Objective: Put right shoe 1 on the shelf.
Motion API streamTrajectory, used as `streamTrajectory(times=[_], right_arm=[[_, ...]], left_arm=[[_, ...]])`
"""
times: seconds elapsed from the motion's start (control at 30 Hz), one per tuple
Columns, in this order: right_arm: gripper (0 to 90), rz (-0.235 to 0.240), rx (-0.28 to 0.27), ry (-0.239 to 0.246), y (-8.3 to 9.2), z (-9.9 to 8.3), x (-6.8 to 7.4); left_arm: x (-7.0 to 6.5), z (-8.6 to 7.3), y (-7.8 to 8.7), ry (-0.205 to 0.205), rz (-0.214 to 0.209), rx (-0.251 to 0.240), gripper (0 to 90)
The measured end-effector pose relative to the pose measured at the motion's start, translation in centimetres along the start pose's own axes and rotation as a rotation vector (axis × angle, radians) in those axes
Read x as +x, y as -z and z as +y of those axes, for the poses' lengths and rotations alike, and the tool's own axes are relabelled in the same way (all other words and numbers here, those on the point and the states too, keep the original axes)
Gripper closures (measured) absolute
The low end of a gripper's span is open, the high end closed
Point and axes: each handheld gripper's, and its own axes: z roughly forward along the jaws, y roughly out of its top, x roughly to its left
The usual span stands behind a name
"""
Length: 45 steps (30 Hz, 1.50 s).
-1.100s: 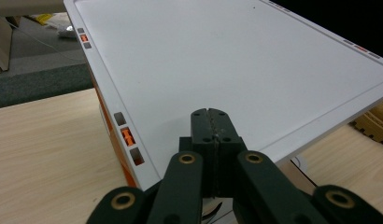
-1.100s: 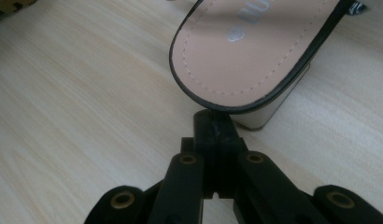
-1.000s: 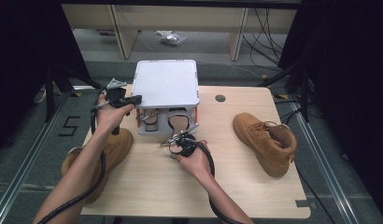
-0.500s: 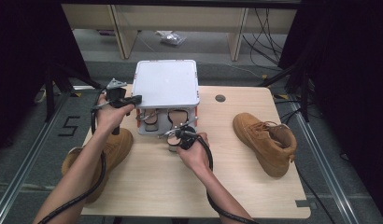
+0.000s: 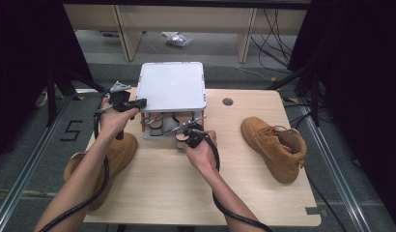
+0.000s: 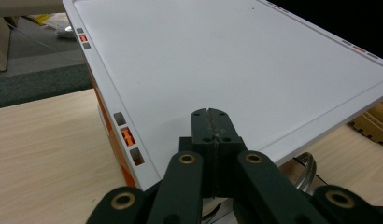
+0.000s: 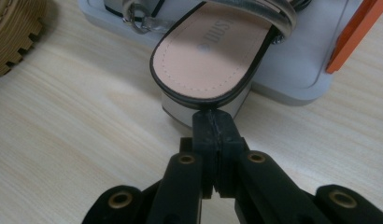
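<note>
Smooth white lid tops the orange-sided box. The closed left gripper rests on it; the right gripper, closed, pinches the pink-insoled sandal at 6 o'clock.

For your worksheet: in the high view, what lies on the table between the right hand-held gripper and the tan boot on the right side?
Bare wood: in the high view, nothing lies between the right hand-held gripper and the tan boot.

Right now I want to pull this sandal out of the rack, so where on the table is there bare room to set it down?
Bare wood lies between the right hand and the right boot, and along the near table edge. It is crowded around the white rack, the sandal, and the left boot.
</note>
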Motion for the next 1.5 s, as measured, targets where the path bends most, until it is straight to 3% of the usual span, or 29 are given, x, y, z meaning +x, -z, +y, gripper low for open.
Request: streamTrajectory(times=[0.1, 0.17, 0.47, 1.5], right_arm=[[89.8, -0.016, 0.001, -0.011, 0.0, 0.1, 0.1], [89.8, -0.022, -0.011, 0.020, 0.0, 0.3, -0.1], [89.7, -0.062, -0.042, 0.007, -0.2, 0.9, -0.5], [88.6, -0.117, -0.108, -0.074, -1.8, 2.1, -1.2]], left_arm=[[0.0, 0.0, 0.0, -0.004, 0.004, 0.006, 89.6], [0.0, 0.0, 0.0, -0.003, 0.004, 0.005, 89.6], [0.0, 0.0, 0.0, -0.003, 0.003, 0.005, 89.6], [0.0, 0.1, 0.0, -0.006, -0.001, 0.005, 89.6]])
